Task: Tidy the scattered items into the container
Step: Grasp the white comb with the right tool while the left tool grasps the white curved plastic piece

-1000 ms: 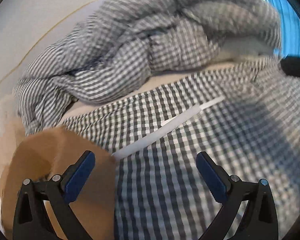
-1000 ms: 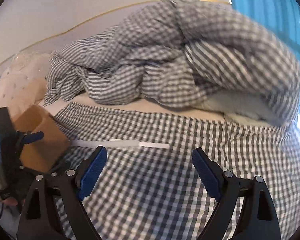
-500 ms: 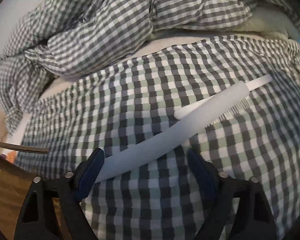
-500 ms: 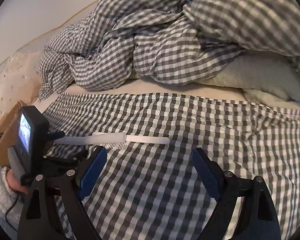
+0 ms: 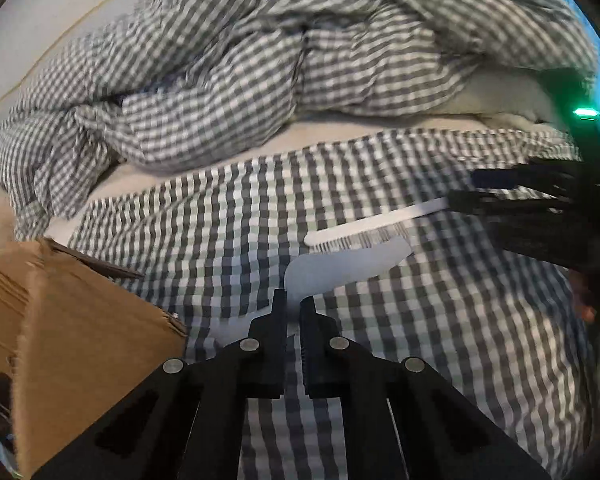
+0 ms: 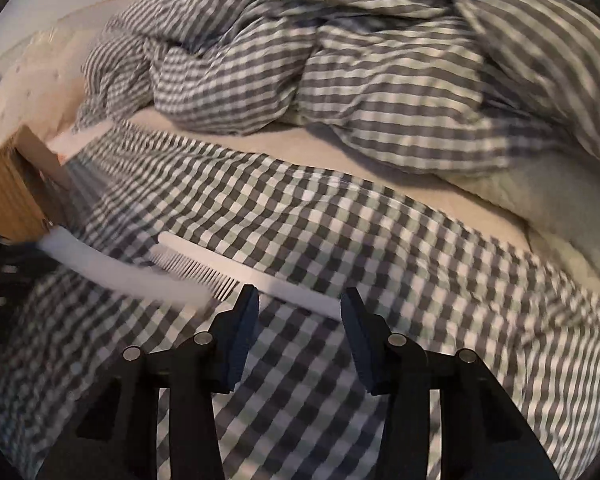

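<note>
My left gripper (image 5: 293,305) is shut on a long translucent white plastic strip (image 5: 348,266) and holds it just above the checked sheet. The strip also shows blurred in the right wrist view (image 6: 116,270). A white comb (image 5: 374,227) lies on the sheet beyond the strip. In the right wrist view the comb (image 6: 236,274) lies across the sheet and my right gripper (image 6: 298,300) is open with its handle between the fingertips. The brown cardboard box (image 5: 72,344) stands at the left of the left gripper; it shows at the left edge of the right wrist view (image 6: 12,196).
A bunched checked duvet (image 6: 340,64) fills the back of the bed. A cream fleece blanket (image 6: 548,200) lies at the right. The right gripper's black body (image 5: 540,216) reaches in from the right in the left wrist view. A pale pillow (image 6: 28,68) lies far left.
My left gripper has shut on the white strip and lifted it. My right gripper has moved down to the comb and narrowed around its handle.
</note>
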A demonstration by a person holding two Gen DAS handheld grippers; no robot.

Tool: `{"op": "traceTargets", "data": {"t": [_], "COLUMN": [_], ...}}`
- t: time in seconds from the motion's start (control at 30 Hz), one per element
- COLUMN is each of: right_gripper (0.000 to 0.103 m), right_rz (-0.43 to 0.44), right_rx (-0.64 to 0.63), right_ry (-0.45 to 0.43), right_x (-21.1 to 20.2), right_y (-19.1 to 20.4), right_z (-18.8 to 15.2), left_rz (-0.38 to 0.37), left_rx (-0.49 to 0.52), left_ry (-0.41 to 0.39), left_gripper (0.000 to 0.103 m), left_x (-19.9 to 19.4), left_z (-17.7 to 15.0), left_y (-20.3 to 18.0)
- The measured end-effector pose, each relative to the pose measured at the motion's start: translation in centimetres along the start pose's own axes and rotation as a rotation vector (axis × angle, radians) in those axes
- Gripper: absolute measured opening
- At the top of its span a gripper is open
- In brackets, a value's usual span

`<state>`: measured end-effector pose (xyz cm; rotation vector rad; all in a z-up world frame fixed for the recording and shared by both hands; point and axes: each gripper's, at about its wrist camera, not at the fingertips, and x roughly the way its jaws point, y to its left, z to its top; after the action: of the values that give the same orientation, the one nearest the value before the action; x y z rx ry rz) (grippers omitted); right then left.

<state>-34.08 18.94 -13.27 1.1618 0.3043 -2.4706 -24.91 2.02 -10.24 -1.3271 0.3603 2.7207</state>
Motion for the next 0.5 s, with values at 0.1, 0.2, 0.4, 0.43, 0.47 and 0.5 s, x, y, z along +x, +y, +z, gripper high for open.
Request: {"op": "traceTargets", "data": {"t": [0.1,0.2,0.4,0.43,0.47,0.5], "right_gripper": [0.043,0.043,0.044,0.050,0.056,0.067], "right_rz": [-0.019,-0.022,0.121,0.130,0.133,0.137], "right_rx": [-0.082,-0.148,-0.244,-0.273,-0.299,-0.328], "right_ry": [0.023,0.020,0.027,0.025,0.024,0.027], "right_x": [1.2,1.8,2.7,2.7,2.9,3.1], "right_y": [0.6,1.1,3.3,4.0,4.7,5.4], "right_z": [0.6,1.0,1.5,1.5,1.5,1.4], "left_rz": [-0.019,-0.076,-0.060,-0.064,-0.061,-0.051], "left_rx": [-0.048,-0.094,-0.119,-0.125,-0.127,-0.128], "left_ry": [0.016,-0.016,-0.059,-0.062,-0.064,-0.066], "left_gripper": [0.004,0.004,0.005,0.005,0.005,0.005], "left_x": [-0.8,-2.8,-5.6,-5.8,-5.9,-6.0], "left_z": [0.2,0.4,1.0,1.1,1.2,1.2], "left_y": [1.3,2.2,3.1,3.3,3.4,3.5]}}
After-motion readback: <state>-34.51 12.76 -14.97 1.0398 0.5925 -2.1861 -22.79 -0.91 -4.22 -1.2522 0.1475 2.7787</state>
